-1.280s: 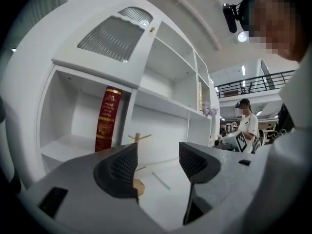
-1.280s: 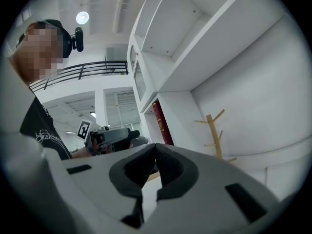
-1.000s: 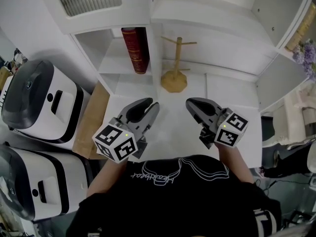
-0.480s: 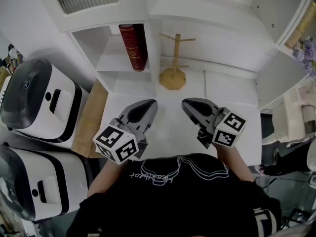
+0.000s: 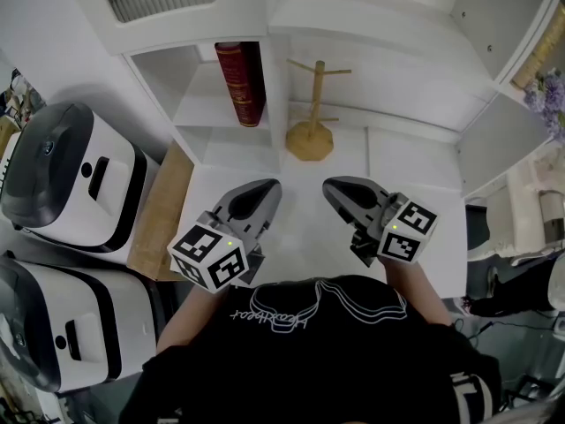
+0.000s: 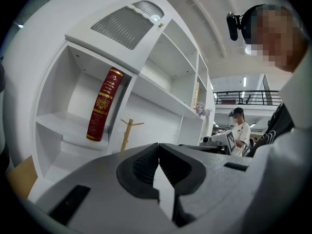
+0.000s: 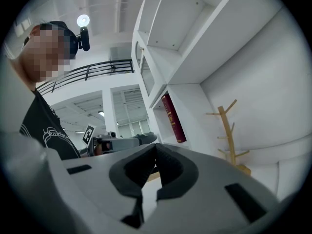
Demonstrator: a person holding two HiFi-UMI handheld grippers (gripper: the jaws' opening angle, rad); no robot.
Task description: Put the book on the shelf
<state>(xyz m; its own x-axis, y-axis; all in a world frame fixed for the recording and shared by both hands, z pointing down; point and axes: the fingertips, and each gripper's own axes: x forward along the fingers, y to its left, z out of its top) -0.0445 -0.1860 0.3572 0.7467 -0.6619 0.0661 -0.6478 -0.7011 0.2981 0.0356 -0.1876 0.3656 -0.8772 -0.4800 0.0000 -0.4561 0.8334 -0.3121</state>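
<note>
The red hardback book already stands upright in a compartment of the white shelf, close against its right wall. It looks stiff, fairly heavy and smooth-covered, so a firm pinch across the spine would probably suit it best. The left gripper and right gripper hang over the white table, well apart from the book, each with jaws closed together on nothing. A wooden peg stand stands just right of the shelf and two white appliances sit off to the left, neither blocking the way.
</note>
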